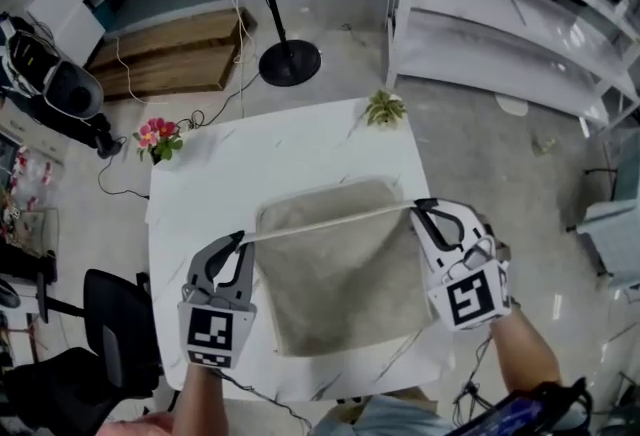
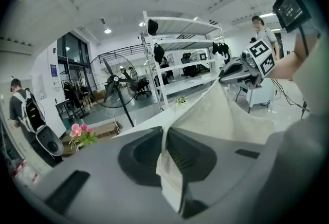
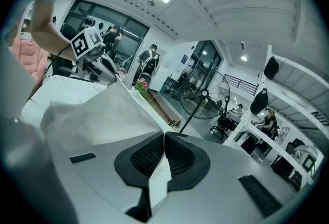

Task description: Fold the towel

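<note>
The left gripper (image 1: 238, 240) has its jaws pressed together on one corner of the towel (image 1: 340, 289), with the cloth pinched flat between the pads. From there the lifted edge runs taut and crosswise above the table (image 1: 290, 149) to the right gripper (image 1: 422, 208), which pinches the other corner the same way. The rest of the towel lies spread beneath (its far edge shows just beyond the taut line). Both hands look equally near, so the fold probably depends on lowering that edge evenly.
</note>
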`<state>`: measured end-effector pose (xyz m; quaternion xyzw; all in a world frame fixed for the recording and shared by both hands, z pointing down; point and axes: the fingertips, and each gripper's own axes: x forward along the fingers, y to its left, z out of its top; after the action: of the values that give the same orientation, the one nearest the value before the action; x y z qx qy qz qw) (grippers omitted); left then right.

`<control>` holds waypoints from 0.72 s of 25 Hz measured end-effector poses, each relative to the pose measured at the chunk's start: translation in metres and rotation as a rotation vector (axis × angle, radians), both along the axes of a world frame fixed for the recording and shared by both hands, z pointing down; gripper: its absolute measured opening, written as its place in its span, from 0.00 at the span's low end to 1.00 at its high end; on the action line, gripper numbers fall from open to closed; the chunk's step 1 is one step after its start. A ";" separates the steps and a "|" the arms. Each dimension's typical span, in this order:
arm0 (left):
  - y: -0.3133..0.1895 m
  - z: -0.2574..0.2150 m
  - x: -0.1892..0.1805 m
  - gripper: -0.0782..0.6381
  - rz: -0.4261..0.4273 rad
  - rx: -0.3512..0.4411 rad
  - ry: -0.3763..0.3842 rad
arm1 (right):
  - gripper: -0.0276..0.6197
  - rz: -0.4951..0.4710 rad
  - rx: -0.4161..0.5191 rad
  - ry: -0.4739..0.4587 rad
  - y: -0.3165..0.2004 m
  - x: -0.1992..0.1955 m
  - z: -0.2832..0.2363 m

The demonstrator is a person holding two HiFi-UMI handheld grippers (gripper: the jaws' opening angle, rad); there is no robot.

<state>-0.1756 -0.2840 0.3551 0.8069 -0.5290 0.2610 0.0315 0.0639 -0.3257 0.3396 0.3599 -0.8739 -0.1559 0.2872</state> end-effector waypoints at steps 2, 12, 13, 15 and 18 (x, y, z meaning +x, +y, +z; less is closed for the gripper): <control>-0.014 0.007 -0.003 0.15 -0.006 -0.013 0.007 | 0.08 0.003 -0.010 0.002 -0.013 -0.002 0.007; -0.060 0.063 -0.014 0.17 -0.019 -0.116 0.008 | 0.08 0.028 -0.104 0.031 -0.056 -0.006 0.059; -0.063 0.070 -0.015 0.18 -0.022 -0.128 0.006 | 0.08 0.029 -0.116 0.036 -0.060 -0.006 0.066; -0.070 0.085 -0.016 0.18 -0.029 -0.151 0.002 | 0.08 0.031 -0.138 0.044 -0.067 -0.007 0.081; -0.078 0.108 -0.019 0.18 -0.046 -0.185 -0.002 | 0.08 0.032 -0.157 0.053 -0.078 -0.010 0.101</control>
<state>-0.1948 -0.3620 0.4634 0.7879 -0.5211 0.3086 0.1116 0.0537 -0.4035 0.4406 0.3458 -0.8697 -0.0915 0.3400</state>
